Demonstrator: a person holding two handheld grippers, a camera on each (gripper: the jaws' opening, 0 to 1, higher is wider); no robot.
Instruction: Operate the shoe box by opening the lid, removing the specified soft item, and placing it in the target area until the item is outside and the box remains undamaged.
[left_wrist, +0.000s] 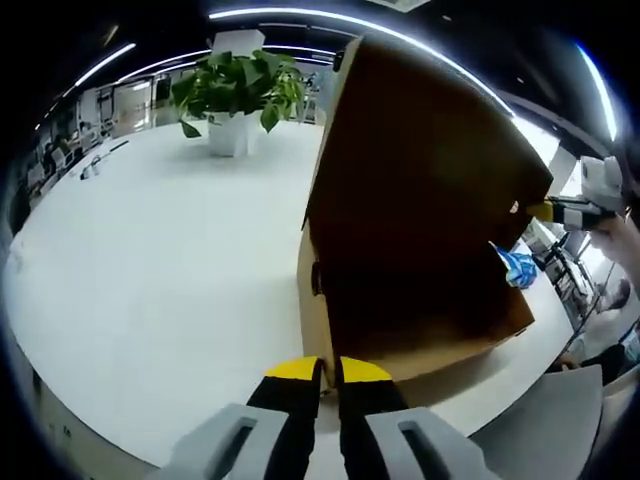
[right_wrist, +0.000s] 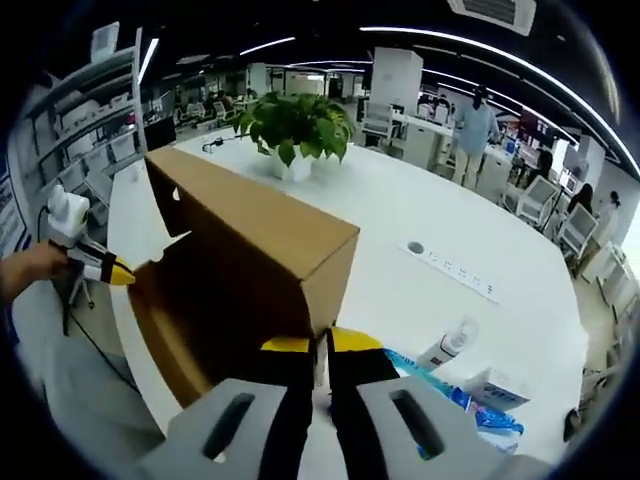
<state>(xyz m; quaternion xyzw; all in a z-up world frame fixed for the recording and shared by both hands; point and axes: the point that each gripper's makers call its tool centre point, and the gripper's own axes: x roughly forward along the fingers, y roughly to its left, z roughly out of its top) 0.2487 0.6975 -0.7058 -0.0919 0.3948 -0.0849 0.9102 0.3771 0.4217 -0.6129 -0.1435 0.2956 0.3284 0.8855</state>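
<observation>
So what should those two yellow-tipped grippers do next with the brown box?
Probably swing the brown cardboard shoe box's lid further open. Both the left gripper and right gripper seem to pinch its edges, and whatever is inside remains hidden.

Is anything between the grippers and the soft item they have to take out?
Yes, the shoe box itself: its cardboard panels face the left gripper and the right gripper, hiding the inside.

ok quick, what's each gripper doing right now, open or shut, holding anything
Left gripper: jaws shut on the bottom edge of the cardboard shoe box.
Right gripper: jaws shut on the box's near corner edge.
</observation>
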